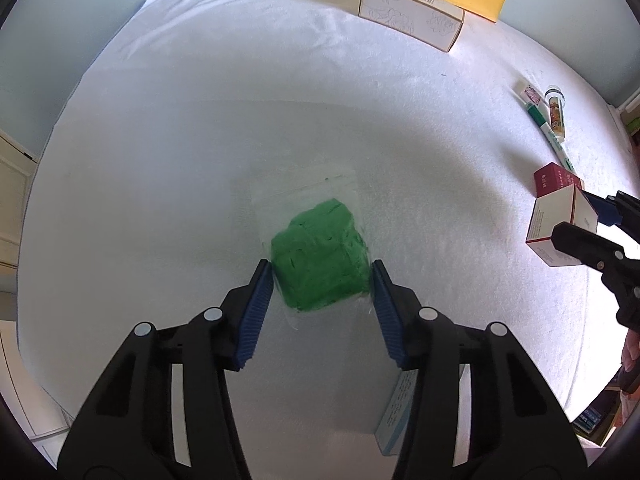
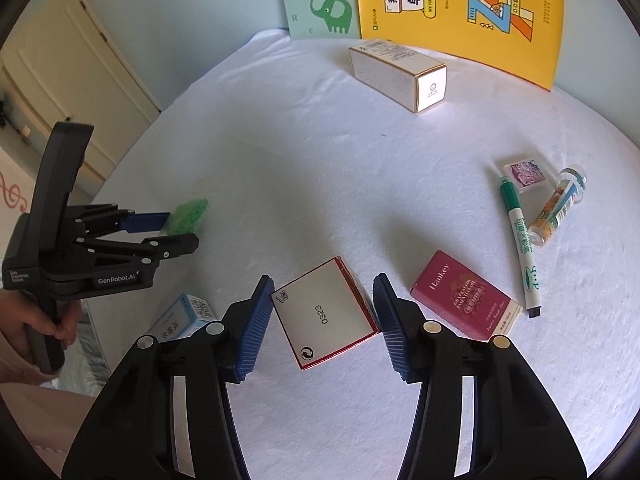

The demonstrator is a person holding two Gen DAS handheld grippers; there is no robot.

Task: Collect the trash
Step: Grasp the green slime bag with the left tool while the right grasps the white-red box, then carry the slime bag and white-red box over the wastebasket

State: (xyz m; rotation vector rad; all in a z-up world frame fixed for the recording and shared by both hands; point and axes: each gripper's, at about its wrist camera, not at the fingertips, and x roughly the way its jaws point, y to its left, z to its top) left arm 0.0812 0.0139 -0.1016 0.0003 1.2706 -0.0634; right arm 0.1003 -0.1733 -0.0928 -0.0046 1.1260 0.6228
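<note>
A clear plastic bag holding a green lump (image 1: 321, 254) lies on the white table; it also shows in the right wrist view (image 2: 187, 215). My left gripper (image 1: 322, 270) is open, its blue pads on either side of the lump's near end. A white box with red edges, marked 0323 (image 2: 325, 316), lies between the open pads of my right gripper (image 2: 323, 286); it also shows in the left wrist view (image 1: 560, 228). I cannot tell whether the pads touch either object.
A dark red Hankey box (image 2: 464, 294), a green marker (image 2: 520, 240), a small tube (image 2: 560, 206) and a purple sachet (image 2: 525, 172) lie to the right. A long white carton (image 2: 396, 74) and two books (image 2: 460, 8) stand at the back. A blue-white box (image 2: 182, 318) lies near the front edge.
</note>
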